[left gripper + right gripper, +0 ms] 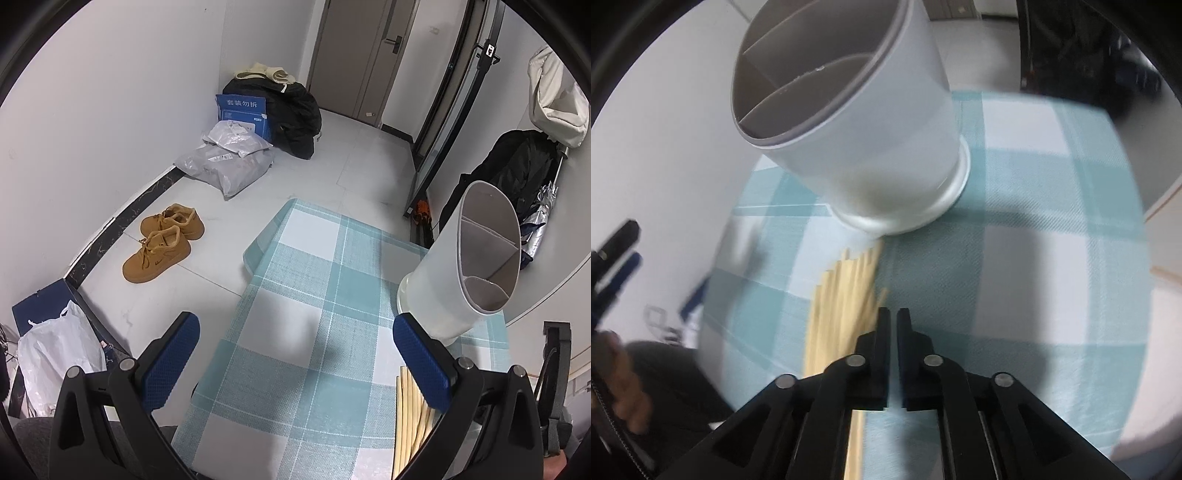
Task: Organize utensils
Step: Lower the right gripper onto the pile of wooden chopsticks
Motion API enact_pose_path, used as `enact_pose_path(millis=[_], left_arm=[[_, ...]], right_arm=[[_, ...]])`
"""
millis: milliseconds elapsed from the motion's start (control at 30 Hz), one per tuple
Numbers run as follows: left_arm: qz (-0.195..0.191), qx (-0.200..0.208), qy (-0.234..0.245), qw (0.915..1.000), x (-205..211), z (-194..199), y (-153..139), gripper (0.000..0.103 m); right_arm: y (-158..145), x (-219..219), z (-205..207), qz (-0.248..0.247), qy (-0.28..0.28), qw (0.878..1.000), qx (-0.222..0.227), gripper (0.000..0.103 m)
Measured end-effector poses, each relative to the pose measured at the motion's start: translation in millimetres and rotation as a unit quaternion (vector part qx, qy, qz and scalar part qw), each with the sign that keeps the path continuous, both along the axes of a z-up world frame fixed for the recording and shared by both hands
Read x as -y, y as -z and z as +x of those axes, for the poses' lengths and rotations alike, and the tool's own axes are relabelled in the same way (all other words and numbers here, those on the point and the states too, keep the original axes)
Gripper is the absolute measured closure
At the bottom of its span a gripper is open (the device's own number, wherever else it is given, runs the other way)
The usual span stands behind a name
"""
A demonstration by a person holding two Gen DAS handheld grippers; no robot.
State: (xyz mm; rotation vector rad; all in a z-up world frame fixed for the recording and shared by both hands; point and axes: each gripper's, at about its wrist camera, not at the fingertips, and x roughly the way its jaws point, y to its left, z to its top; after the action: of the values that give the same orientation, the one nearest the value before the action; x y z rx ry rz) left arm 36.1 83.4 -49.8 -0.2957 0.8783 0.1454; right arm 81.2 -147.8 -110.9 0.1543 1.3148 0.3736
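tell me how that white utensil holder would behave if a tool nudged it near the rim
The white utensil holder is tall on a narrow base and its compartments look empty, so it probably tips easily. Its smooth wall may slip. The chopsticks lie at its foot.

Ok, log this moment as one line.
left gripper: open, idle | right gripper: shut, empty | chopsticks: on tablecloth | holder: empty

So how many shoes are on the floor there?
2: both tan shoes sit side by side on the floor left of the table, the near shoe in front of the far shoe. Others may be hidden.
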Motion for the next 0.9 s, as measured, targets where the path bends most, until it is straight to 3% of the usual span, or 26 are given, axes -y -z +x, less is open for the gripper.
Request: enact_pose_path(millis=[167, 367, 433, 467, 733, 900], left_arm=[[-0.005, -0.002, -0.001, 1.0000, -2, -1, 1, 0.001], [-0.009, -0.003, -0.002, 1.0000, -3, -2, 2, 0.001], [-0.012, -0.003, -0.002, 0.9999, -5, -2, 2, 0.001], [-0.011, -0.002, -0.003, 0.9999, -5, -2, 2, 0.001], [-0.007, -0.021, 0.003, 0.9998, -1, -2, 12, 0.001], [-0.018, -0.068, 0.052, 0.9962, 19, 0, 32, 0.001]], right_arm=[[4, -10, -2, -0.015, -0.012, 1.000, -0.012, 0.082], [1, -13, -1, -0.031, -0.006, 0.999, -0.008, 0.081], [0, -13, 0, -0.021, -0.003, 1.000, -0.012, 0.087], [1, -13, 1, -0.013, -0.001, 1.000, -0.014, 0.097], [-9, 9, -1, 0.019, 0.047, 0.999, 0.012, 0.099], [-32, 37, 1, 0.071, 0.078, 0.993, 0.051, 0.100]])
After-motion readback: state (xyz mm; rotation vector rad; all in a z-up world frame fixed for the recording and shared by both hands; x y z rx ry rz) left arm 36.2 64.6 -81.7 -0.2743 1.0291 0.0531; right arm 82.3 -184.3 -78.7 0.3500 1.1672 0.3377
